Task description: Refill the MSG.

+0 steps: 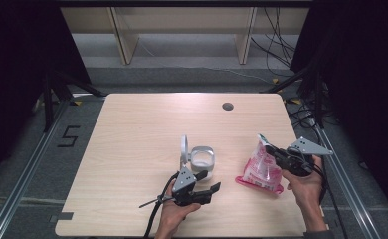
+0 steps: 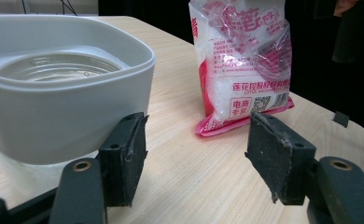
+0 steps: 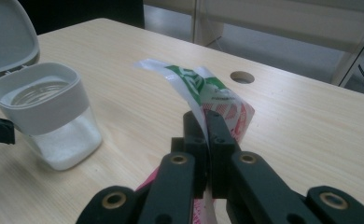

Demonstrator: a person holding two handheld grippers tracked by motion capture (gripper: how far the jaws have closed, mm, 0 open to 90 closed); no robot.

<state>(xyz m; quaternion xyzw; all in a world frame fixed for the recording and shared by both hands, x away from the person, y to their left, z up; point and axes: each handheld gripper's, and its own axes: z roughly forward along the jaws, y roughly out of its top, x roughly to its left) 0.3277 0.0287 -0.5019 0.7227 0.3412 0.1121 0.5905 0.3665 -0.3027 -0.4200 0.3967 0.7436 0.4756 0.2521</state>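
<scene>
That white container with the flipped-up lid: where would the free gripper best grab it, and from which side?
Probably across the opaque white collar of the container, coming in level from the person's side, where the open left gripper already faces it. The collar's straight sides suit flat jaws. The raised lid blocks its left, and the sugar bag, pinched by the right gripper, stands to its right.

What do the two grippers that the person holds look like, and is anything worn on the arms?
The left gripper and the right gripper are both black, each with two flat jaws faced with dark, worn pads and brass-coloured pivot rivets. Each carries a grey three-cornered plate with small holes on top. A black cable trails from the left one. The forearms are bare; no sleeves are visible.
</scene>
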